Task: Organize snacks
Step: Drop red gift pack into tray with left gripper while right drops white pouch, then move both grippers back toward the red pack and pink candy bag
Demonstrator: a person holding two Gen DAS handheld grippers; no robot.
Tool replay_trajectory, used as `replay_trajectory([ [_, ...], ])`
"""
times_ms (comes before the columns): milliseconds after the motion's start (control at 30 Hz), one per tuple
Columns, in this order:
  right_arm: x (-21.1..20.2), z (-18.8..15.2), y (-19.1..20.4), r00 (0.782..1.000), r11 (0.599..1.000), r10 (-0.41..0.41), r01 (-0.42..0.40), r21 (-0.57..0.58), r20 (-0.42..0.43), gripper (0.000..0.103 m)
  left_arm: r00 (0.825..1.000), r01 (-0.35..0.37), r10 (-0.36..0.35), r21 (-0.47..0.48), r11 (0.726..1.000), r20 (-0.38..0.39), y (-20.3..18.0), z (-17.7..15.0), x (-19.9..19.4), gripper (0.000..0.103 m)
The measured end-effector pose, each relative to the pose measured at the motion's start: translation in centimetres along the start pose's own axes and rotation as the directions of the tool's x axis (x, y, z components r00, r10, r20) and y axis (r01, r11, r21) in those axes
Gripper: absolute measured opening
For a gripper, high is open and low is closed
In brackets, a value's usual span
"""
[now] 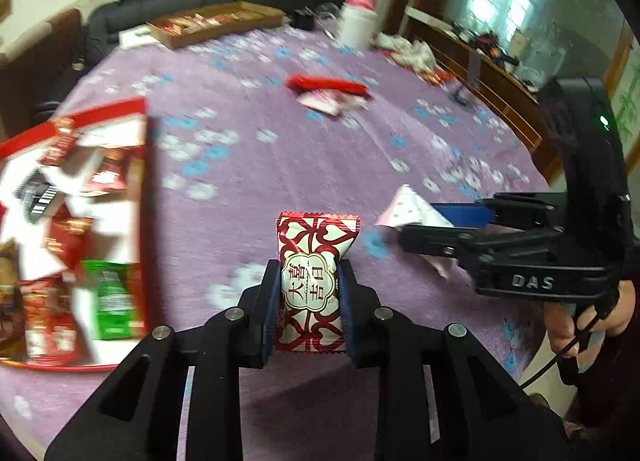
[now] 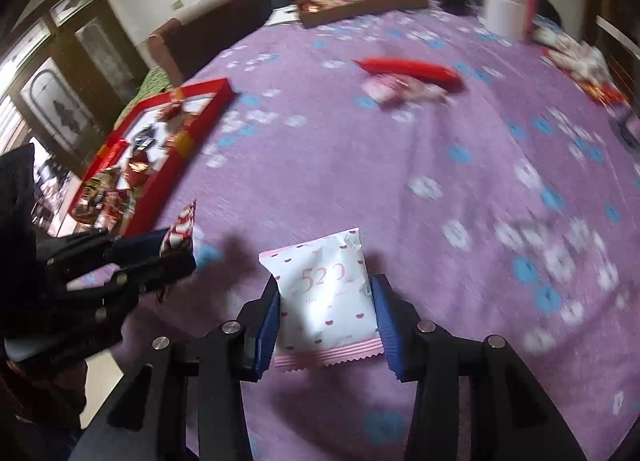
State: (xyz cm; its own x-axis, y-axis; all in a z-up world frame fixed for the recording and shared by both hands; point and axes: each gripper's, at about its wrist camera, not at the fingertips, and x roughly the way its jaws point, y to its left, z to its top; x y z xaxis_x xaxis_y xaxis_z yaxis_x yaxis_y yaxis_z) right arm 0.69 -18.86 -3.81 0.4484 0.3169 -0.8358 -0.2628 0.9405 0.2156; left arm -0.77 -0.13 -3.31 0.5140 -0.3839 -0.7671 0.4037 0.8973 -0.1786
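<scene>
Nearest, the left tongs (image 1: 308,309) are clenched on a red-and-white candy packet (image 1: 314,285), its blue pads pinching the packet at its waist so that it stands upright and clear of the worktop (image 1: 280,165); that narrow grip looks chosen to keep the wrapper from slipping; beside them, the right tongs (image 2: 326,311) grasp a white packet with pink hearts (image 2: 326,293) by its two side edges, flat face up, also lifted off the purple flowered cloth; both packets, I judge, are held this way for carrying to a container; a little farther, at the left edge, sits the red tray (image 1: 146,197), already holding red, green and brown snacks, the likely destination; mid-worktop lie a long red packet (image 1: 328,85) and a pale wrapper (image 1: 320,101) touching it, not yet sorted; farthest, a brown cardboard tray (image 1: 216,23) with more snacks and a white jar (image 1: 356,25) stand near the back rim.
</scene>
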Motion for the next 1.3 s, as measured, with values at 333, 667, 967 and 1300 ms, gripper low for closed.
replay_trajectory([
  [333, 5.2, 10.3, 14.1, 0.977, 0.956, 0.211, -0.200, -0.216, 0.032, 0.045, 0.949, -0.299, 0.311, -0.183, 0.937, 0.043, 12.3, 1.8, -5.2, 0.024],
  [667, 8.2, 12.9, 19.0, 0.967, 0.944, 0.243, -0.217, -0.249, 0.077, 0.062, 0.774, -0.618, 0.634, -0.234, 0.750, -0.013, 16.5, 1.4, -4.9, 0.063],
  [967, 4.9, 9.9, 10.3, 0.955, 0.968, 0.227, -0.199, -0.151, 0.191, 0.071, 0.691, -0.685, 0.718, -0.238, 0.689, 0.087, 13.1, 1.4, -5.5, 0.084],
  [1300, 2.1, 8.1, 2.0, 0.964, 0.992, 0.125, -0.117, -0.046, 0.234, 0.072, 0.726, -0.659, 0.678, -0.172, 0.733, 0.109, 8.0, 3.7, -3.4, 0.084],
])
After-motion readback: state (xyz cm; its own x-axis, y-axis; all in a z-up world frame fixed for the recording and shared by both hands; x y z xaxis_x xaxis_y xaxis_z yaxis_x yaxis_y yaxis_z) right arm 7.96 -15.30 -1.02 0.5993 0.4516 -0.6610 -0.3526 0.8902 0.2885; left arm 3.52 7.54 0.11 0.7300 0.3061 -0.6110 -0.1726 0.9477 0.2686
